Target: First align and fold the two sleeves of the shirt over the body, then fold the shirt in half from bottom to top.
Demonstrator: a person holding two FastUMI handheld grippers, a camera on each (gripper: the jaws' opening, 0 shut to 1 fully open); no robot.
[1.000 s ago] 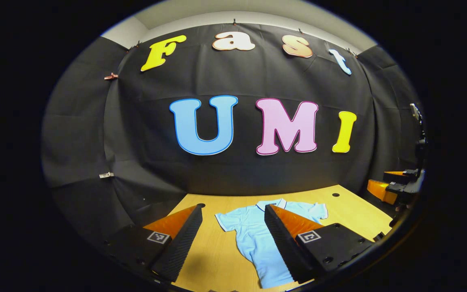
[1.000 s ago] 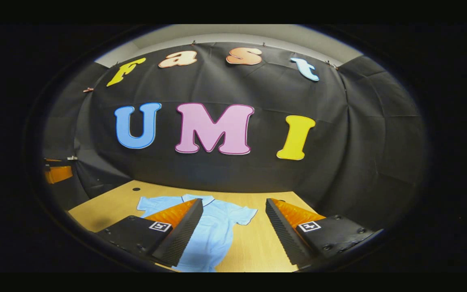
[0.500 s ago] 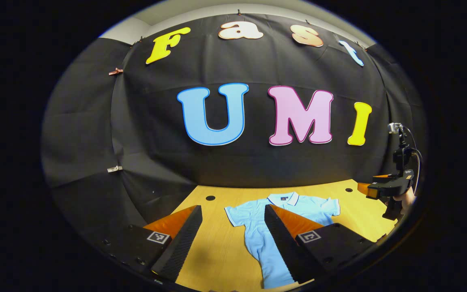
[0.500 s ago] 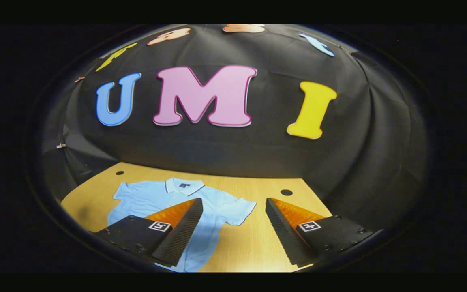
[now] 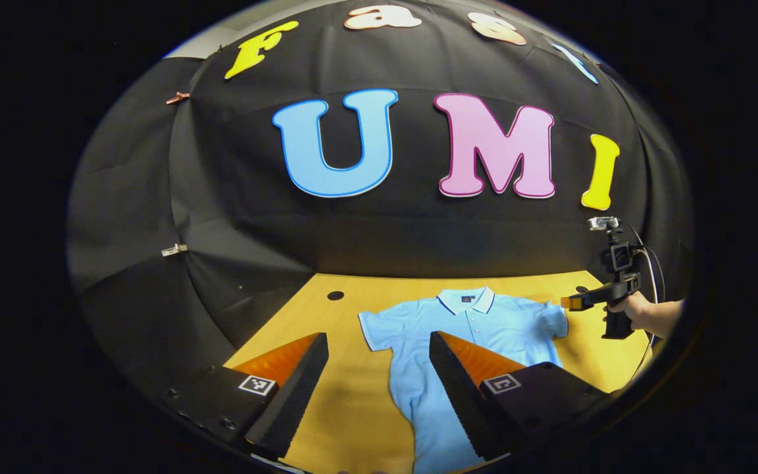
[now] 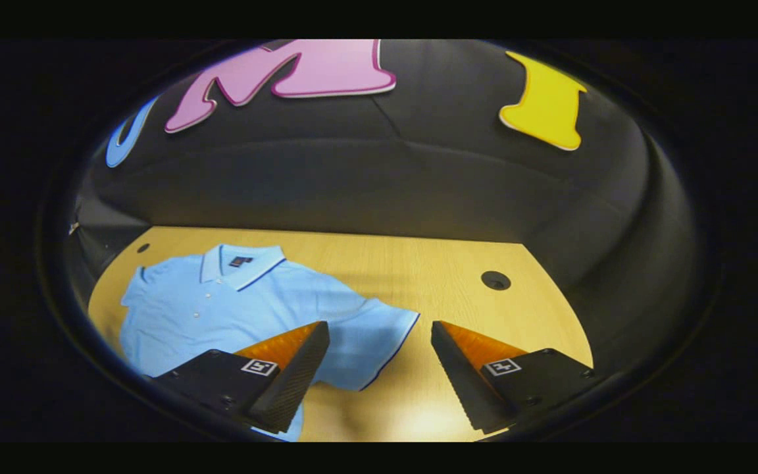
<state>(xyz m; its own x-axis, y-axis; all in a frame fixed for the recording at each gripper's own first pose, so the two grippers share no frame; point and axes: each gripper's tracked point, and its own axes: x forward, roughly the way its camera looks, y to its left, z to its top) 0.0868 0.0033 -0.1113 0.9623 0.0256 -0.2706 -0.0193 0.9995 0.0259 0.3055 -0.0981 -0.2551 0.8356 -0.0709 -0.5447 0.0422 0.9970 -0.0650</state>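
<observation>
Hovering over the table [image 5: 353,388], my left gripper [image 5: 379,342] has its fingers spread with nothing between them; my right gripper [image 6: 380,331] is spread too, just above a sleeve [image 6: 379,329] of the shirt [image 6: 221,303], which lies flat near the table's far edge.

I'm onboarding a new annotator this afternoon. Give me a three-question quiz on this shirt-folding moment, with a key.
1. True or false: both sleeves of the shirt are already folded over its body.
2. The right gripper is: A) shut on a sleeve, B) open, with the right sleeve between its fingers, C) shut on the collar.
3. Fill in: the shirt lies flat on the wooden ____.

Key
1. False: both sleeves lie spread out to the sides.
2. B.
3. table.
</observation>
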